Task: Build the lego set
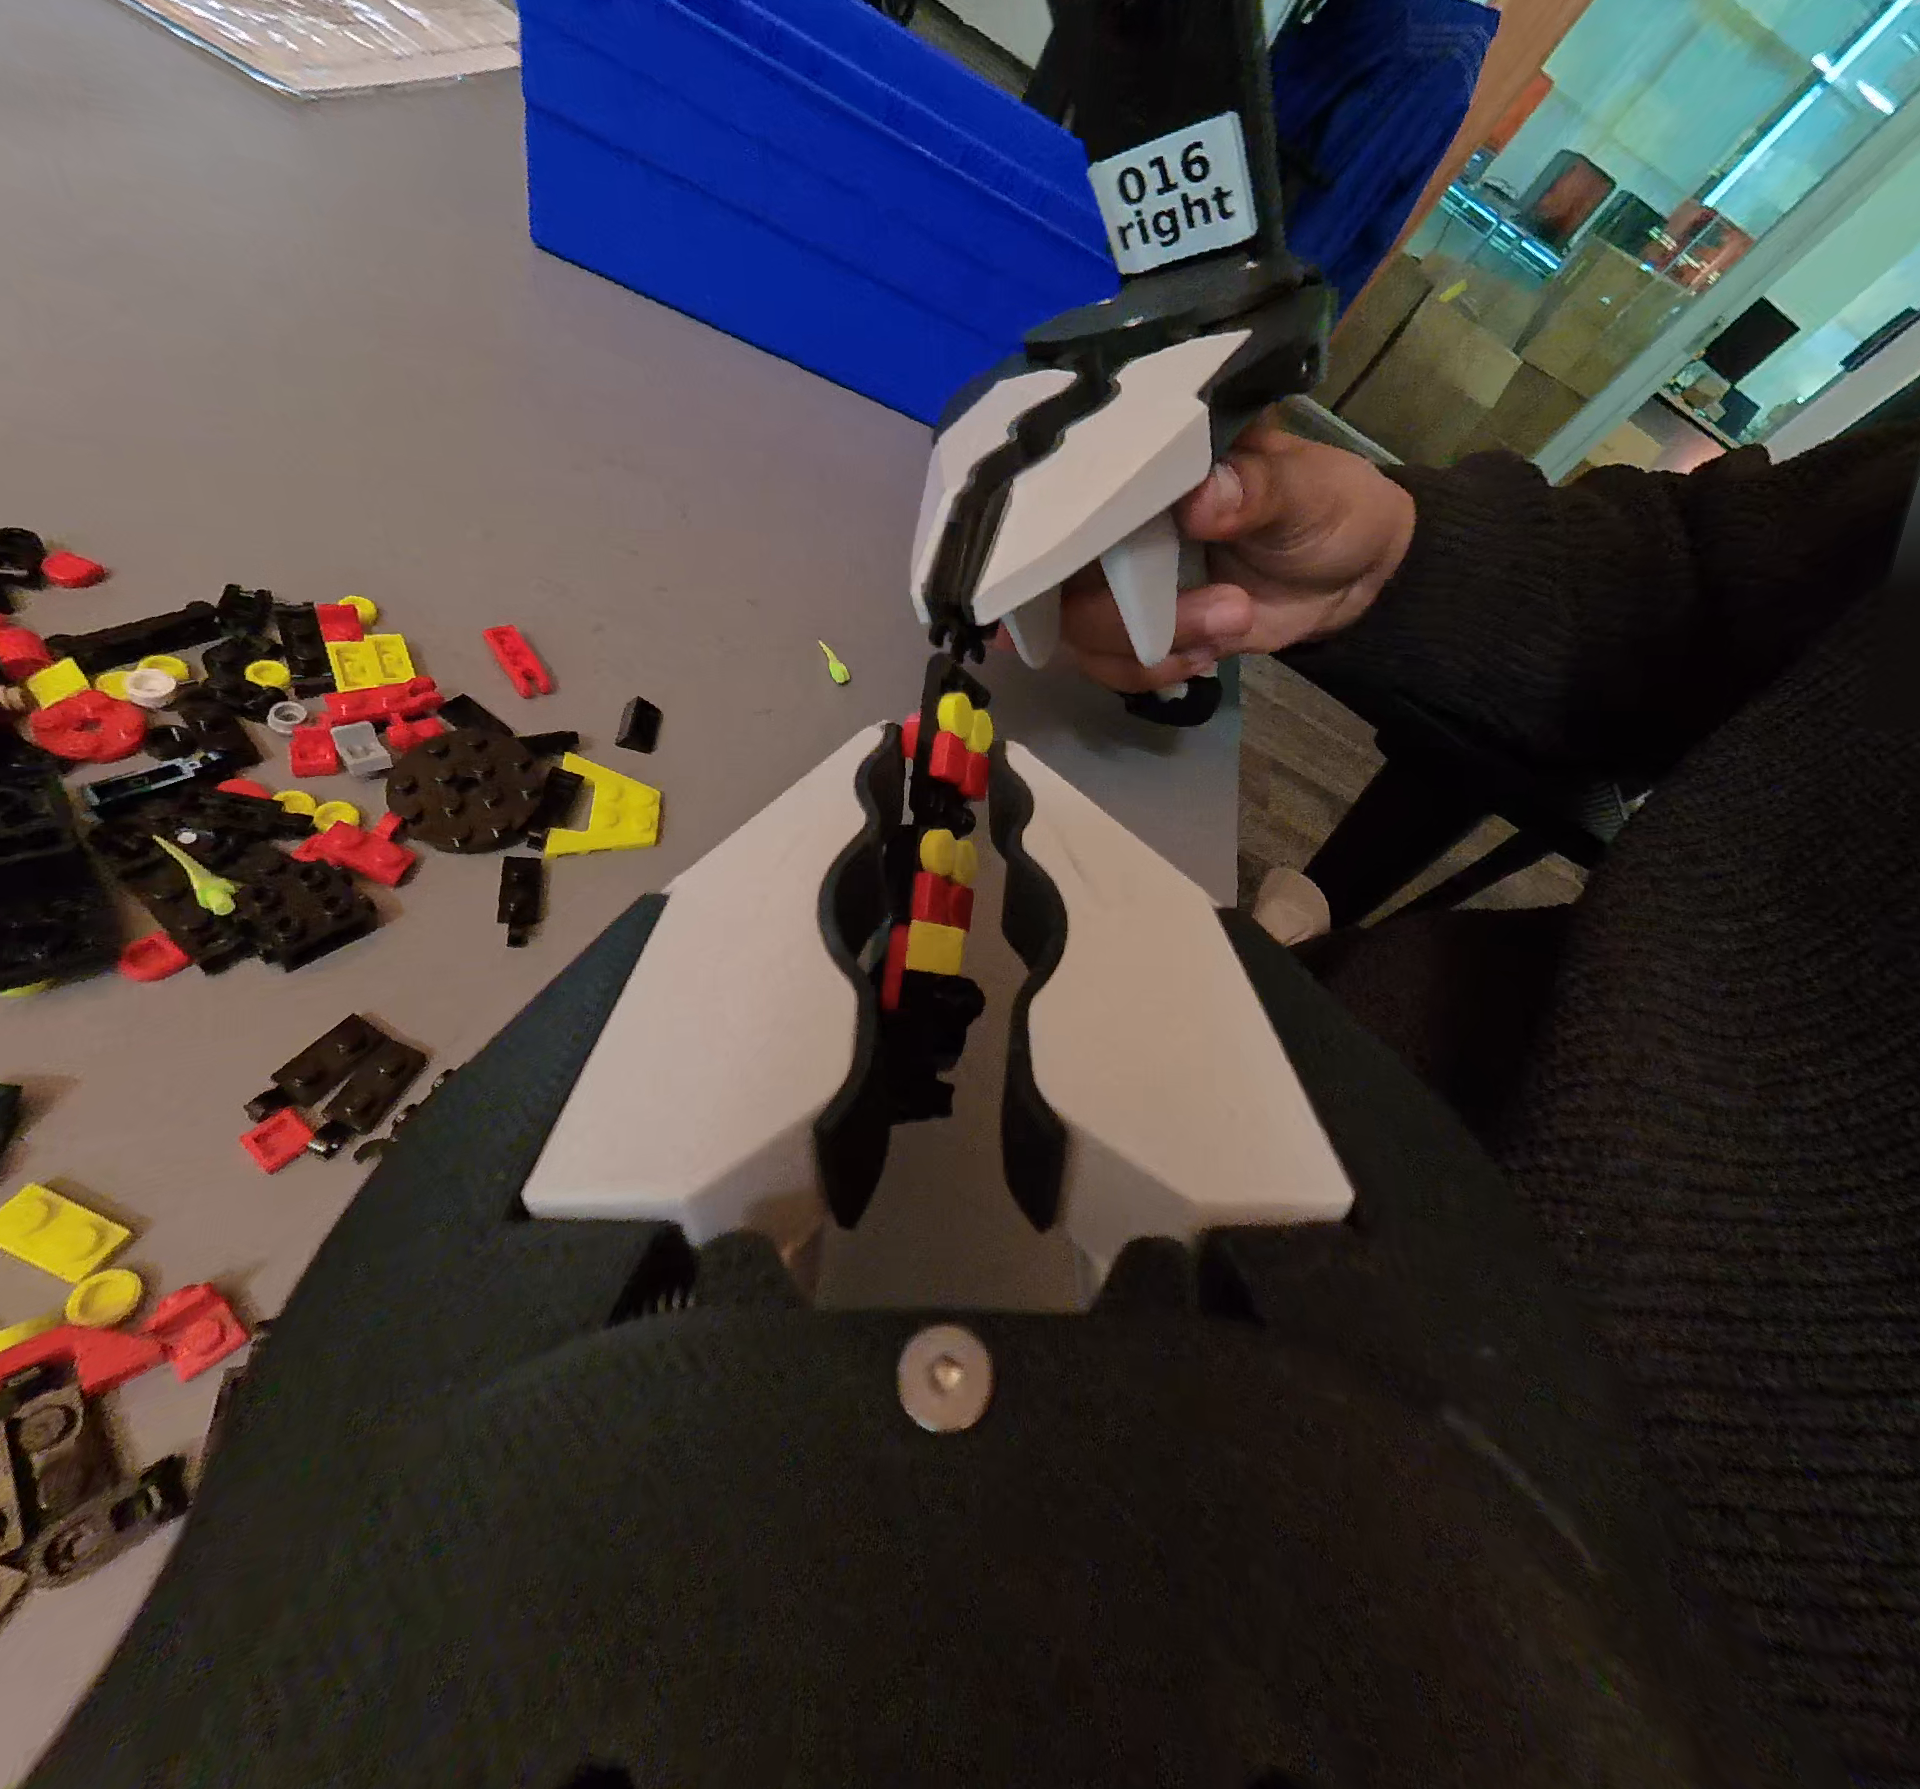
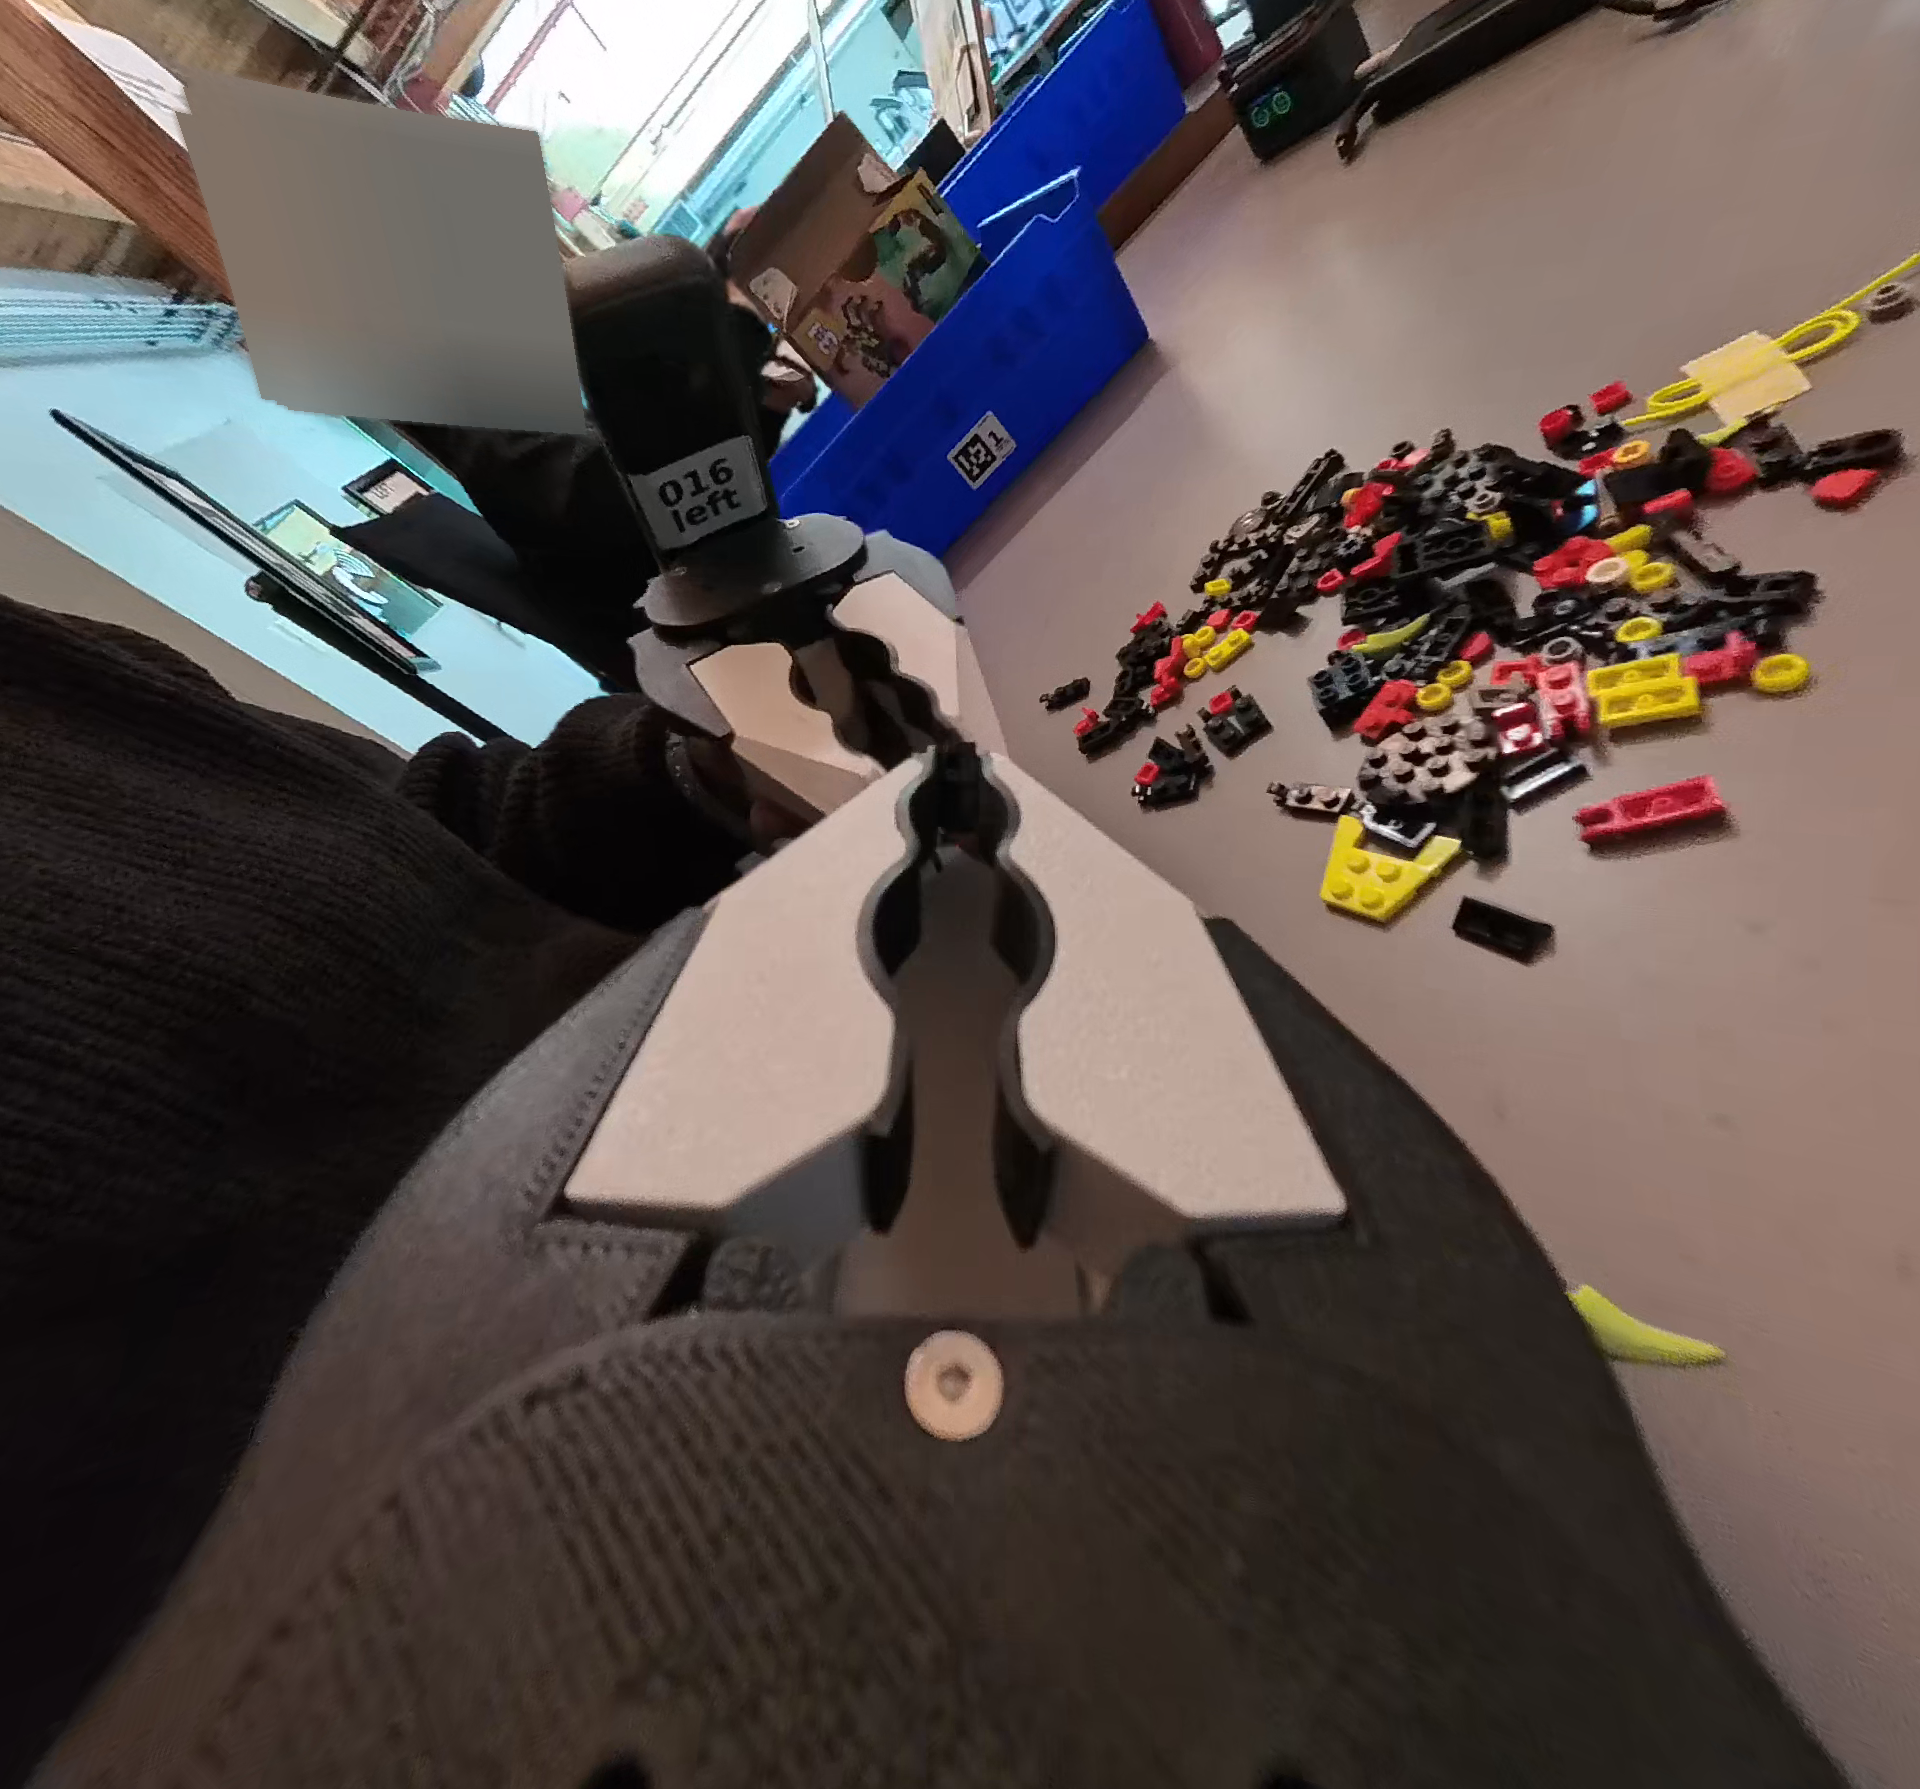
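- Left tongs (image 1: 940,908), in the centre of the left wrist view, are closed on a long black, red and yellow lego assembly (image 1: 940,892).
- Right tongs (image 1: 951,633), above them, pinch a small black piece (image 2: 951,789) at the assembly's far tip.
- Loose lego pieces (image 1: 260,783) lie at the frame's left on the grey surface (image 1: 416,389).
- Blue bins (image 1: 769,170) stand at the upper middle.

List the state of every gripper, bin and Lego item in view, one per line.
left gripper: shut on lego strip.
right gripper: shut on the strip's far end.
lego strip: held in the air between both grippers.
loose lego pieces: scattered on the table.
blue bin: upright.
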Demonstrator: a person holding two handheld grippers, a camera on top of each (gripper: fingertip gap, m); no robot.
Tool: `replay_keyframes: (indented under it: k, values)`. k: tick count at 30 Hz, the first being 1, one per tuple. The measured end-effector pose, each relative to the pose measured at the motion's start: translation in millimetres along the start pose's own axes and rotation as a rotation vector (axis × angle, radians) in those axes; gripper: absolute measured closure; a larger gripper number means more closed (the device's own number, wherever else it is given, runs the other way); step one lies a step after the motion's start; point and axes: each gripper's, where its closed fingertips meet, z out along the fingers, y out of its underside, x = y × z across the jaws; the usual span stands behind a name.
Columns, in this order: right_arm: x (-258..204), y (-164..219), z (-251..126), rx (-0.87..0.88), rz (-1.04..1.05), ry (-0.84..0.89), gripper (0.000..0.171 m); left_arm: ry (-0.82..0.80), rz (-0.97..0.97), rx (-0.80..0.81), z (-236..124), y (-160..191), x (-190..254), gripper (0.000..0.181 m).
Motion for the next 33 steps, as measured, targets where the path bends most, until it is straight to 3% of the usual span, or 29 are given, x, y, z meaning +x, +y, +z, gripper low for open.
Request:
replay_keyframes:
  k: [13, 24, 33]
  values:
    - [-3, 1, 3, -0.009, -0.037, -0.007, 0.167, -0.013, 0.010, 0.009, -2, -1, 0, 0.169]
    - [-18, -9, 1, 0.049, -0.191, -0.037, 0.166, 0.085, -0.076, 0.111, -8, -17, 10, 0.171]
    - [-25, -8, -1, 0.041, -0.253, -0.068, 0.166, 0.106, -0.034, 0.102, -7, -16, 17, 0.173]
